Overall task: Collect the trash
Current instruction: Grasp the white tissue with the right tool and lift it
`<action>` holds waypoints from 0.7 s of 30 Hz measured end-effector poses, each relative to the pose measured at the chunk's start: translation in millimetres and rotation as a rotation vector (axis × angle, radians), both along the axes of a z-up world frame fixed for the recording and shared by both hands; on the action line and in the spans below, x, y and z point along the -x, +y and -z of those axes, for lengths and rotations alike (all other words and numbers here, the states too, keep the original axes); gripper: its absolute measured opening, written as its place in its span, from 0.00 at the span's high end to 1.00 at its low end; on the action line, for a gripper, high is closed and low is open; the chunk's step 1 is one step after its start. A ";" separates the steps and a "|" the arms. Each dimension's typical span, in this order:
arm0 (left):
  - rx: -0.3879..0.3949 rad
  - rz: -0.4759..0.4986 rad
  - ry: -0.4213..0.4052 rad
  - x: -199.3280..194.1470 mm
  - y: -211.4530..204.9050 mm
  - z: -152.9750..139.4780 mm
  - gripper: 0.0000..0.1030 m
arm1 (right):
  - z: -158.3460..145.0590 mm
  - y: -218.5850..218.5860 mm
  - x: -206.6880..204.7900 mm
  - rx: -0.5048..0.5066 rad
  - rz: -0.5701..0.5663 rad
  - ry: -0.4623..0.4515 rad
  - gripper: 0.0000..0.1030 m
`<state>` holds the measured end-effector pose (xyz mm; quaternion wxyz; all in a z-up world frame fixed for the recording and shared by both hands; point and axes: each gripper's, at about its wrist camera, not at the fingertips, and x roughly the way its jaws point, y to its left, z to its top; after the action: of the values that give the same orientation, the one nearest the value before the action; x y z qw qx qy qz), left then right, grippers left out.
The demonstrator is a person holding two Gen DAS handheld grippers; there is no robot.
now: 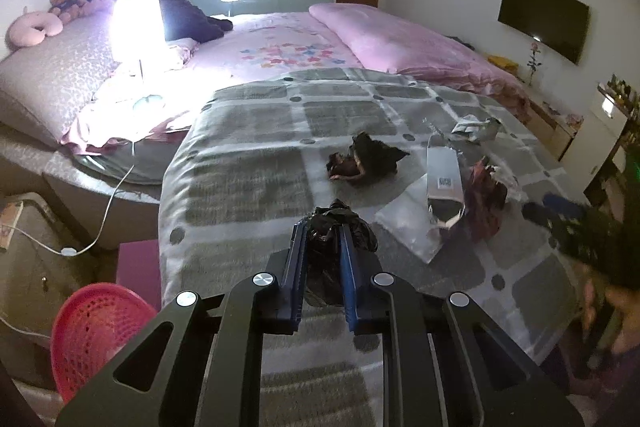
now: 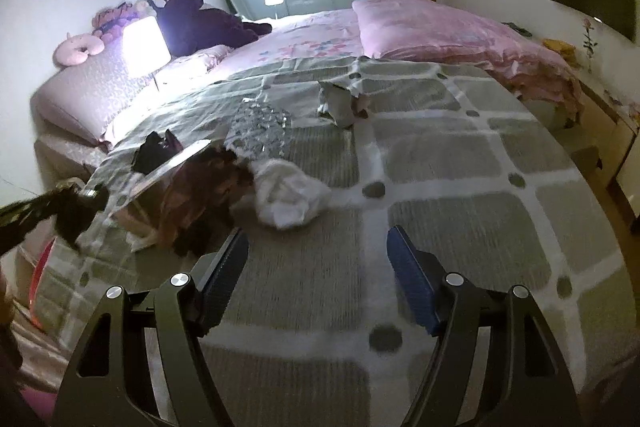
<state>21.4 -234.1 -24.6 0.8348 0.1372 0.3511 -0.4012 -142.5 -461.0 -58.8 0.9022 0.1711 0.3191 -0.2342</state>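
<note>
Trash lies scattered on the grey blanket (image 2: pixel 460 163): white crumpled paper (image 2: pixel 290 197) sits just ahead-left of the spread right gripper (image 2: pixel 316 267), while the left gripper (image 1: pixel 323 247) pinches a black bag (image 1: pixel 340 227).

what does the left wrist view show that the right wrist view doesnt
Only the left wrist view: the left hand-held gripper shut on a black plastic bag, and the red basket in full beside the bed.
Only the right wrist view: the right hand-held gripper open, and a white crumpled tissue.
Both: the grey checked blanket, lit lamp and dark crumpled wrapper.
</note>
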 end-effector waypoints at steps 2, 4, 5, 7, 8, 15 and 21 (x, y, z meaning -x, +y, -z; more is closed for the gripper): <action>-0.001 0.000 0.000 1.2 1.9 0.6 0.86 | -1.0 -3.7 -12.1 0.018 -0.018 0.019 0.33; -0.002 0.000 0.001 1.8 4.4 1.3 0.86 | -0.9 -7.5 -23.9 0.037 -0.035 0.042 0.33; -0.001 -0.001 0.003 1.7 5.4 1.5 0.86 | -0.7 -8.7 -27.1 0.038 -0.045 0.047 0.33; 0.000 -0.001 0.004 2.5 7.9 1.5 0.86 | 1.2 -13.1 -36.1 0.019 -0.070 0.061 0.33; 0.001 0.000 0.005 2.4 8.5 1.4 0.86 | 2.3 -15.0 -38.9 0.010 -0.079 0.064 0.33; 0.006 -0.006 0.009 1.3 11.4 2.8 0.86 | 9.5 -13.0 -55.4 -0.010 -0.123 0.089 0.40; 0.007 -0.018 0.006 1.8 19.2 2.7 0.86 | 9.7 -9.5 -47.1 -0.005 -0.113 0.074 0.55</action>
<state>19.6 -214.9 -27.3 0.8379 0.1297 0.3534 -0.3952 -95.5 -470.5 -68.5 0.9011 0.1464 0.3620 -0.1884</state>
